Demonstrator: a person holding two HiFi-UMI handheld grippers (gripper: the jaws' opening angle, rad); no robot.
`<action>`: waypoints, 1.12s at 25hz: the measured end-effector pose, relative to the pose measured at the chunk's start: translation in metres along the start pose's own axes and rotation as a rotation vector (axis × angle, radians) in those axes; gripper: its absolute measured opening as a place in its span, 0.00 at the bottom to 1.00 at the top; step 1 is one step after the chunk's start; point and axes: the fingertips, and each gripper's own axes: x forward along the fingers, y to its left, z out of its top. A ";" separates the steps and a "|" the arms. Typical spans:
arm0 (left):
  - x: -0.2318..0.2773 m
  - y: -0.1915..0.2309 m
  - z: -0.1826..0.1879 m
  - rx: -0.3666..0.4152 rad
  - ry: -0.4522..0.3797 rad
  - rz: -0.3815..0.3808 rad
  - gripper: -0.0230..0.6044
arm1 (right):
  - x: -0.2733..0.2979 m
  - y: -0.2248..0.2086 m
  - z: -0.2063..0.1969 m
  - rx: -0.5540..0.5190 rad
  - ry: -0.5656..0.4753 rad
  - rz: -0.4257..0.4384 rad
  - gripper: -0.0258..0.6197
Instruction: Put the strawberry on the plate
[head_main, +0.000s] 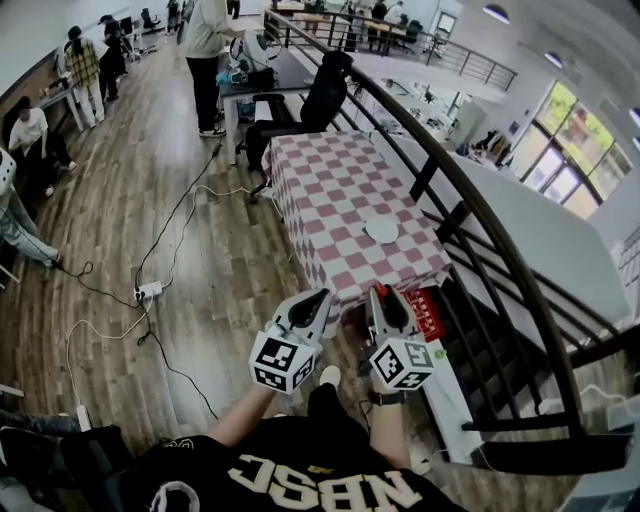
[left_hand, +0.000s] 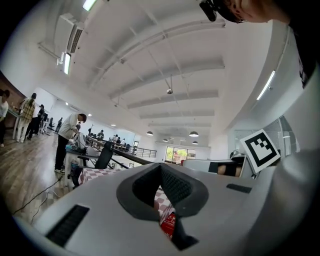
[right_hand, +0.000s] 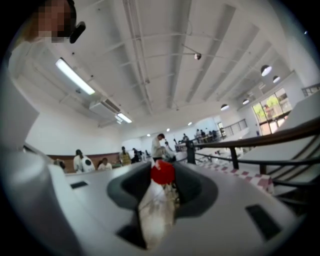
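Note:
A white plate (head_main: 381, 230) lies on the red-and-white checked table (head_main: 340, 190), towards its near right corner. Both grippers are held close to the person's body, short of the table's near end. My right gripper (head_main: 378, 292) points at the table. In the right gripper view its jaws (right_hand: 161, 181) are shut on a red strawberry (right_hand: 162, 171) at their tips, and something pale and translucent (right_hand: 156, 210) hangs below it between the fingers. My left gripper (head_main: 322, 296) is beside it. The left gripper view shows its pads (left_hand: 172, 186) meeting at the tip with nothing between them.
A dark curved railing (head_main: 470, 215) runs along the table's right side. A red box (head_main: 425, 312) sits by the table's near end. A black office chair (head_main: 322, 92) stands beyond the far end, cables (head_main: 150, 290) trail over the wooden floor at left, and people stand further back.

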 end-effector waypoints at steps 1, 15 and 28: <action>0.011 0.006 0.003 0.009 -0.004 0.007 0.05 | 0.015 -0.005 0.004 0.001 -0.003 0.015 0.27; 0.201 0.052 0.010 0.084 -0.015 0.060 0.05 | 0.160 -0.138 0.054 0.015 -0.035 0.074 0.27; 0.335 0.063 -0.071 0.065 0.123 0.027 0.05 | 0.199 -0.278 0.026 0.036 0.021 -0.086 0.27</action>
